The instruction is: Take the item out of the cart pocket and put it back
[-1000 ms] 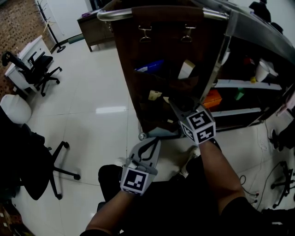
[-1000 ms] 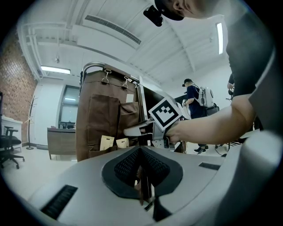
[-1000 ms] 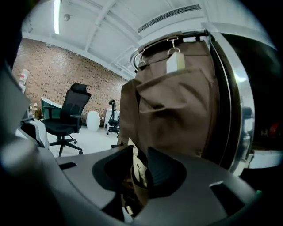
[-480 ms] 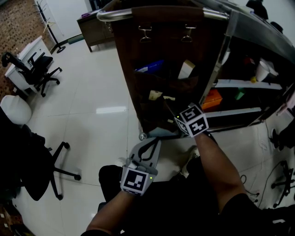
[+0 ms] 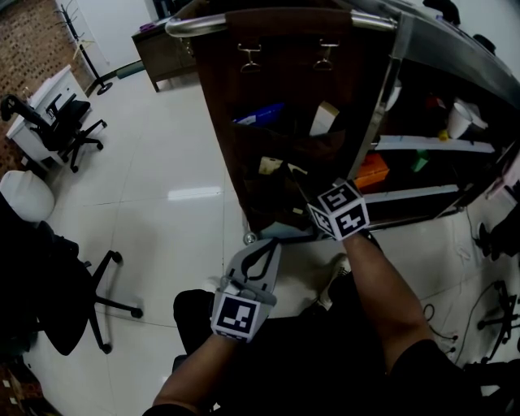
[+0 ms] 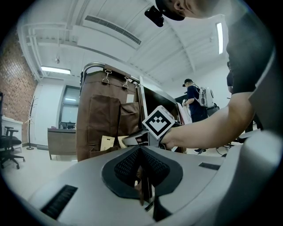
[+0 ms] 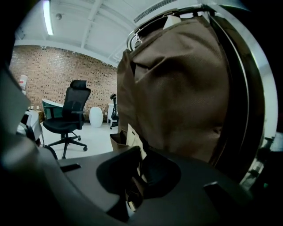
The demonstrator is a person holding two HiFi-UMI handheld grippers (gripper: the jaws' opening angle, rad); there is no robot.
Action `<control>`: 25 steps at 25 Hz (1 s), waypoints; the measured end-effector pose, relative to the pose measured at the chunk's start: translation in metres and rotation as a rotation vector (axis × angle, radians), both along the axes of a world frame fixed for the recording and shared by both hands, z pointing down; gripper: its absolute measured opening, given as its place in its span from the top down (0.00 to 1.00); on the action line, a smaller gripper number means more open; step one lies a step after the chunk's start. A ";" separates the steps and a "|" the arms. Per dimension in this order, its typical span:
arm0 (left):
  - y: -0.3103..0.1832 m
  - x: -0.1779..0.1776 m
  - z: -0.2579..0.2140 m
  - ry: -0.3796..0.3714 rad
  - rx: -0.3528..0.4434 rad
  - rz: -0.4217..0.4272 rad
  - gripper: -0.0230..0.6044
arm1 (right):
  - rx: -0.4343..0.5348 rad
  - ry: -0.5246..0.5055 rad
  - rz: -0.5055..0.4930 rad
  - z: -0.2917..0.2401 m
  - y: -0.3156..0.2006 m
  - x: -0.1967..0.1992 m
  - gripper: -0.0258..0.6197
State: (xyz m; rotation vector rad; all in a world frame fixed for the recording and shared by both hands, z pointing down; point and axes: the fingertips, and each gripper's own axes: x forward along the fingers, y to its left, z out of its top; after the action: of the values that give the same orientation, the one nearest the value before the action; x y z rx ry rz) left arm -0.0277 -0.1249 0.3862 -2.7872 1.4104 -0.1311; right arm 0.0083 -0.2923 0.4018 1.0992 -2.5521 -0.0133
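at cart pocket (image 7: 116,144), right gripper (image 7: 138,167) pinches card (image 7: 133,137)

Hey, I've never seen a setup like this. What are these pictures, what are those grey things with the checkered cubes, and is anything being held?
A person holds two grey plastic grippers, each with two jaws and a cube of square markers. The wide picture comes from a camera on the person's head, looking down; the other two come from cameras riding on the grippers. Ahead hangs a brown fabric pocket organiser clipped to a cart's metal rail. The right gripper reaches into a lower pocket, and its jaws look closed on a tan paper card. The left gripper hangs low, jaws together, empty. Underneath is white tiled floor.
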 end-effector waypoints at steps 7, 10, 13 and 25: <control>0.001 0.001 0.000 -0.005 0.005 0.004 0.96 | 0.056 -0.103 0.006 -0.052 0.014 0.005 0.92; 0.001 0.001 0.000 -0.001 0.003 0.003 0.96 | 0.088 -0.120 -0.005 -0.080 0.027 0.006 0.92; 0.001 0.002 -0.001 0.000 0.003 0.004 0.96 | 0.116 -0.138 -0.011 -0.104 0.040 0.010 0.92; 0.002 0.002 -0.002 0.000 0.008 0.003 0.96 | 0.202 -0.298 -0.049 -0.192 0.110 0.035 0.93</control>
State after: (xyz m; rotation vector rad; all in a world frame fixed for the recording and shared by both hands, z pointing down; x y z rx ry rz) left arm -0.0261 -0.1230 0.3838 -2.7824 1.4040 -0.1257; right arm 0.0437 -0.1825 0.2098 1.1883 -2.8952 -0.1317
